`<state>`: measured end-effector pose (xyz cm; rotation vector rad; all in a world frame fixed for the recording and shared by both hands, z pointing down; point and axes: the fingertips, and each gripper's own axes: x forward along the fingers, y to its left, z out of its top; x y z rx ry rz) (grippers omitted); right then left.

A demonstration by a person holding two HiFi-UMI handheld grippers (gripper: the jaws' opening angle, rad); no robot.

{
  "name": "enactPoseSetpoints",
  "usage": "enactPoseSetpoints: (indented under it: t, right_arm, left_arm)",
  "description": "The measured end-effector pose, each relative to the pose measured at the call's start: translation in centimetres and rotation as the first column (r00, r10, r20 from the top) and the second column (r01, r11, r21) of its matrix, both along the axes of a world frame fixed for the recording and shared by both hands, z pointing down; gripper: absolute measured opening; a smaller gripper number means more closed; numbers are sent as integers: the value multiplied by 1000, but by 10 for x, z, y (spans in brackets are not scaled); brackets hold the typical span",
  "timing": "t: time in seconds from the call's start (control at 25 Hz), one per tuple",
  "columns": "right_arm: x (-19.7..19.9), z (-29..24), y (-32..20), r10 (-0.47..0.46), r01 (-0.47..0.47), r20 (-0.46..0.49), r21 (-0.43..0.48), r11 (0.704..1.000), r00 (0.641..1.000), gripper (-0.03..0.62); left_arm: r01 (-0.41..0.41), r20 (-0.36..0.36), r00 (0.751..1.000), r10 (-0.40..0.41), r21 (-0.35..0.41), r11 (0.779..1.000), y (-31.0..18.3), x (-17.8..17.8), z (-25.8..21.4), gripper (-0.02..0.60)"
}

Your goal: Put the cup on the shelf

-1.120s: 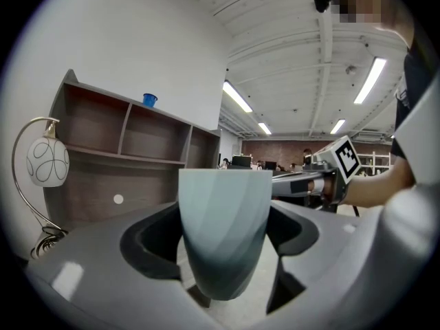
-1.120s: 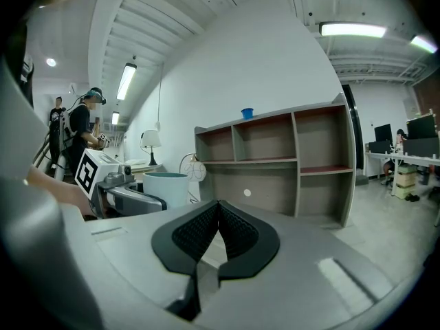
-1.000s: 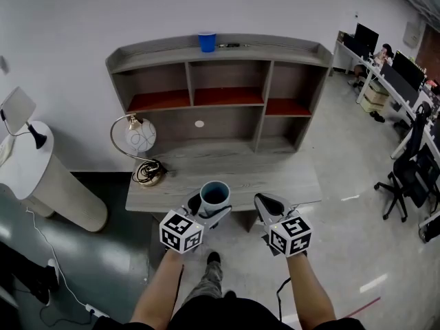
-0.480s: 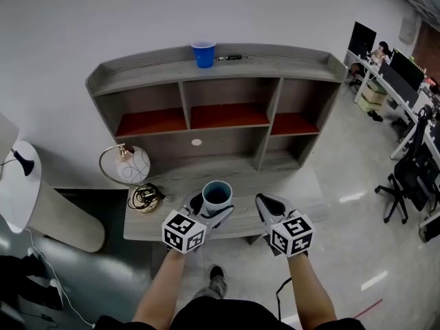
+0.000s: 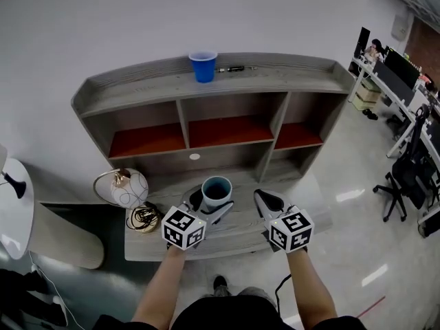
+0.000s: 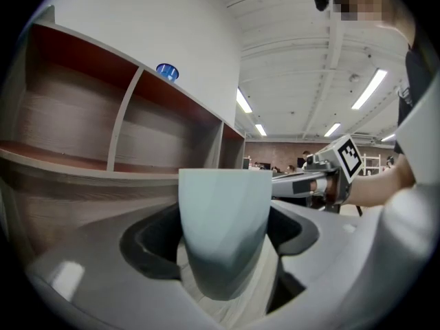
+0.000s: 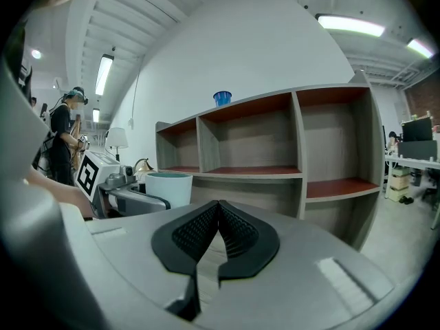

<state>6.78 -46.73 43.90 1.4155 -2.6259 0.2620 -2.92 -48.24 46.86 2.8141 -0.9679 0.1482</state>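
Note:
A pale blue-grey cup (image 5: 216, 190) with a dark inside stands upright between the jaws of my left gripper (image 5: 207, 205), which is shut on it above the desk. In the left gripper view the cup (image 6: 224, 229) fills the gap between the two dark pads. My right gripper (image 5: 267, 201) hovers beside it with its jaws shut and nothing in them; its pads (image 7: 218, 234) meet at the tip. The grey shelf unit (image 5: 206, 93) with red-brown inner boards stands straight ahead. From the right gripper view the cup (image 7: 168, 187) shows at the left.
A blue plastic cup (image 5: 203, 67) and a dark pen-like thing (image 5: 236, 68) sit on the shelf's top board. A round white lamp (image 5: 129, 187) and a coiled cable (image 5: 144, 216) lie on the desk's left. Office desks and chairs (image 5: 405, 177) stand at the right.
The view has moved closer to the shelf unit, which now looks bigger and lower in the picture. Both grippers keep their hold and spacing; the cup stays in the left one.

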Motion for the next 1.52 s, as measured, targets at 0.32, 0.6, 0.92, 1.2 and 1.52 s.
enactPoseSetpoints:
  t: [0.32, 0.6, 0.92, 1.2, 1.52]
  right_arm:
    - [2, -14, -34, -23, 24, -27, 26, 999, 999, 12]
    - [5, -21, -48, -67, 69, -45, 39, 997, 997, 12]
    - [3, -25, -58, -101, 103, -34, 46, 994, 994, 12]
    - [10, -24, -63, -105, 107, -24, 47, 993, 994, 12]
    - [16, -24, -59, -125, 126, -18, 47, 991, 992, 12]
  left_arm:
    - [10, -7, 1000, -10, 11, 1000, -28, 4, -12, 360]
    - [49, -8, 999, -49, 11, 999, -37, 9, -16, 359]
    - [74, -6, 997, -74, 20, 997, -42, 12, -21, 359]
    - [85, -2, 996, -85, 18, 996, -46, 15, -20, 359]
    - [100, 2, 995, -100, 22, 995, -43, 21, -23, 359]
